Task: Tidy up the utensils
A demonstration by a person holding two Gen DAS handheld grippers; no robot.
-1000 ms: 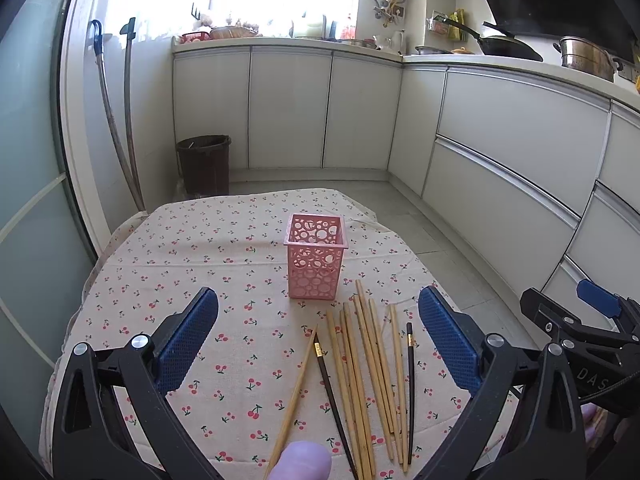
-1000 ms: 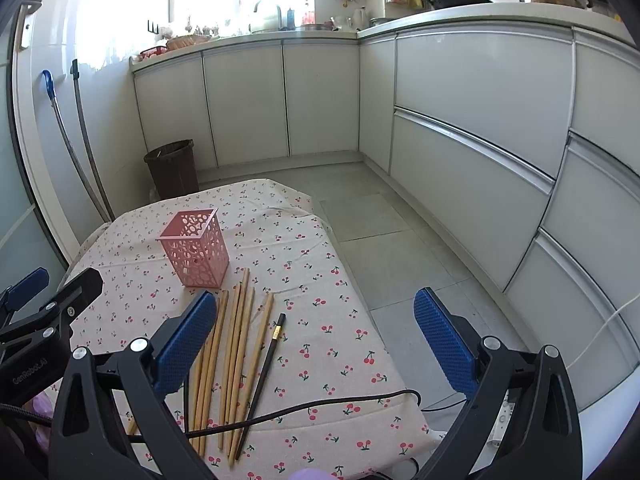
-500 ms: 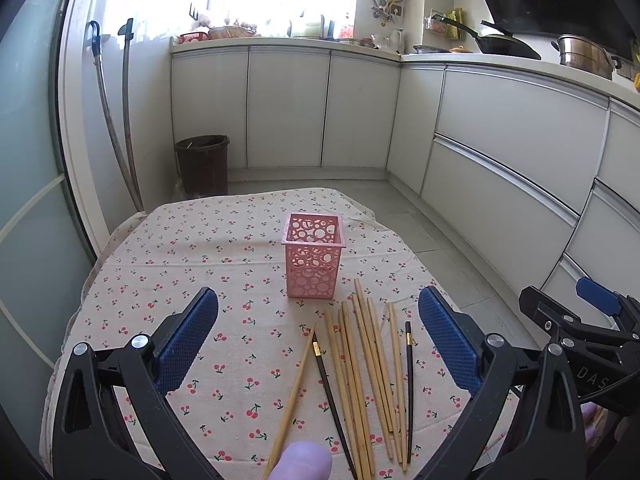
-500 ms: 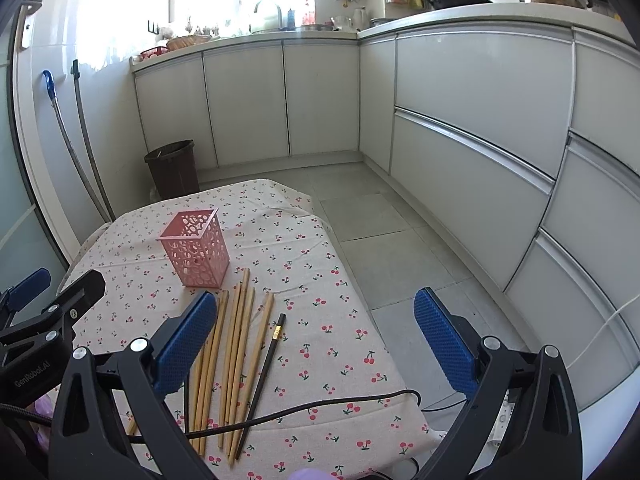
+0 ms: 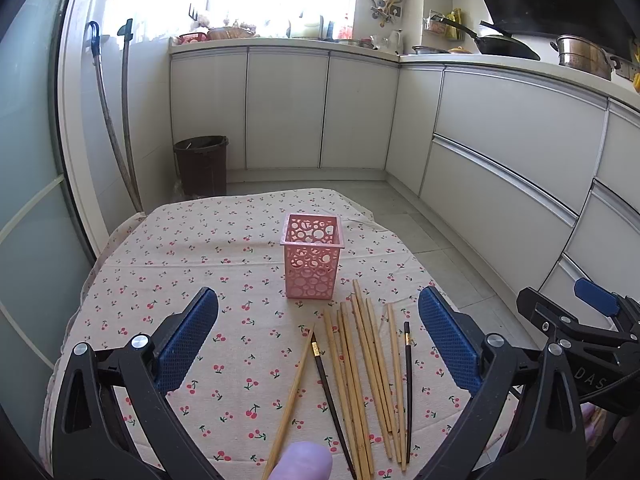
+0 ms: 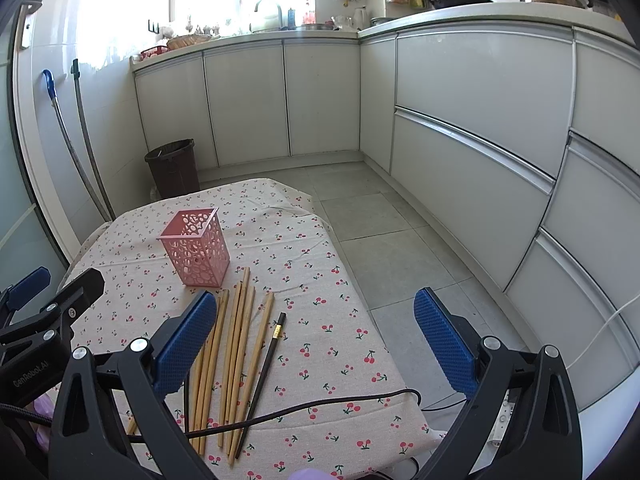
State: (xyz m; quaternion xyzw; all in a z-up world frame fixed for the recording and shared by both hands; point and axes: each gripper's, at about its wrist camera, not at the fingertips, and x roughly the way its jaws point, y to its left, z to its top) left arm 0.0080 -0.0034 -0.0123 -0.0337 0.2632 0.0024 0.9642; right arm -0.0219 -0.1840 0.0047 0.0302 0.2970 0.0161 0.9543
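Observation:
A pink perforated holder (image 5: 313, 256) (image 6: 196, 247) stands upright and empty on the cherry-print tablecloth (image 5: 192, 280). In front of it lie several bamboo chopsticks (image 5: 360, 356) (image 6: 236, 344) and two dark chopsticks (image 5: 407, 380) (image 6: 266, 368), loosely fanned. My left gripper (image 5: 318, 340) hovers open above the chopsticks, nothing between its blue pads. My right gripper (image 6: 314, 344) is open too, held above the table's right edge, beside the chopsticks. Each gripper shows at the edge of the other's view.
A black cable (image 6: 304, 408) crosses the near ends of the chopsticks. A brown bin (image 5: 202, 164) stands on the floor behind the table. Grey cabinets (image 6: 472, 128) run along the back and right. The table's right edge (image 6: 360, 300) drops to tiled floor.
Both grippers have barely shifted; the left view has drifted slightly, with the holder sitting a touch higher in frame. Nothing was grasped or moved.

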